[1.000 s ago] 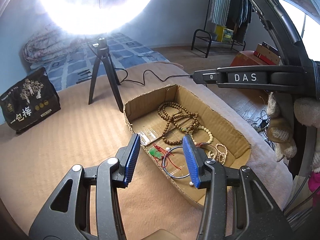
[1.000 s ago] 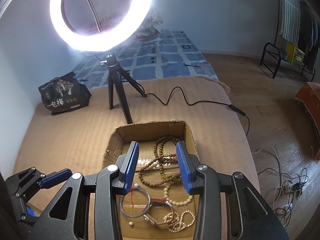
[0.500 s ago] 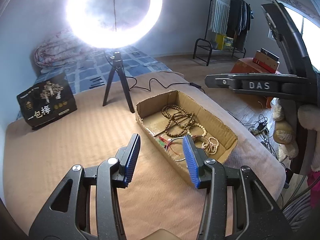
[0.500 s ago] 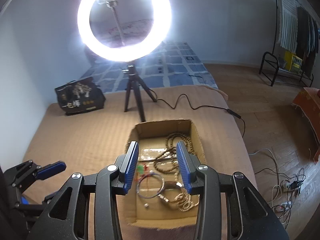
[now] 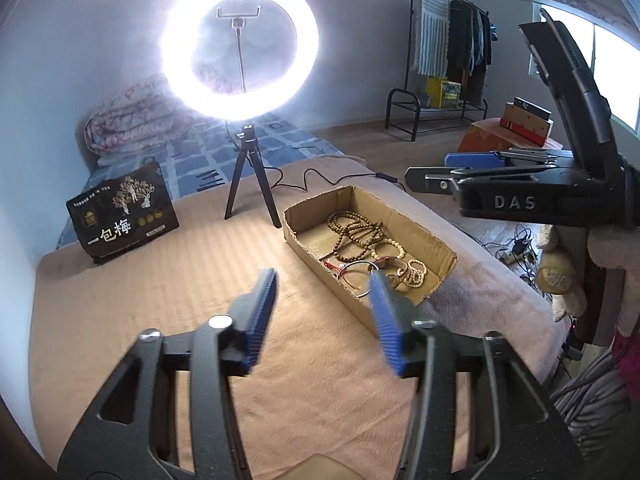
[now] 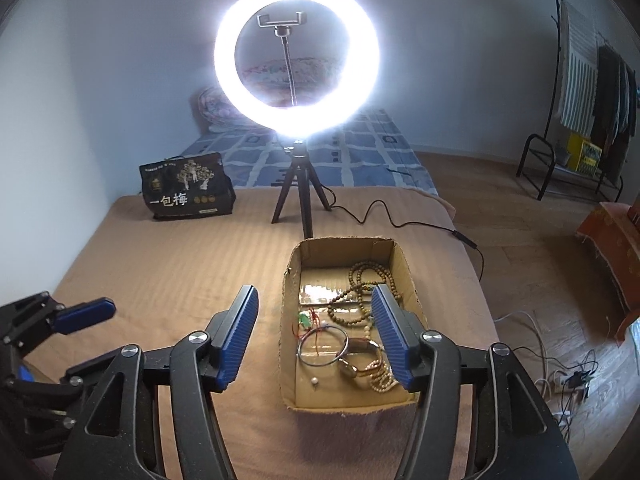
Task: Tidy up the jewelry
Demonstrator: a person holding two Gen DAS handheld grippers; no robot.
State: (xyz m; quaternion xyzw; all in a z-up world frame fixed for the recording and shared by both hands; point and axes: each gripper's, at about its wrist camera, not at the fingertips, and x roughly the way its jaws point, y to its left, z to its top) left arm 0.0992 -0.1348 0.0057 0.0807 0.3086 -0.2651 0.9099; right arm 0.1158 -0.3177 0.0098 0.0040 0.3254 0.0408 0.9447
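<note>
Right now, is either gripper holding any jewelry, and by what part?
Nothing held. Left gripper and right gripper have just been opening, empty; jewelry stays in the cardboard box.

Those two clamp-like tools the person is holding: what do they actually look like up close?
Both are built alike. The left gripper and right gripper each have black plastic arms with triangular cut-outs and silver pivot screws, ending in two long fingers faced with ribbed blue pads. Seen from the left wrist camera, the right gripper's black body carries white letters, DAS.

Black-framed left gripper point(image 5: 322, 280), ribbed blue pads; right gripper point(image 6: 314, 298) alike, silver screws
</note>
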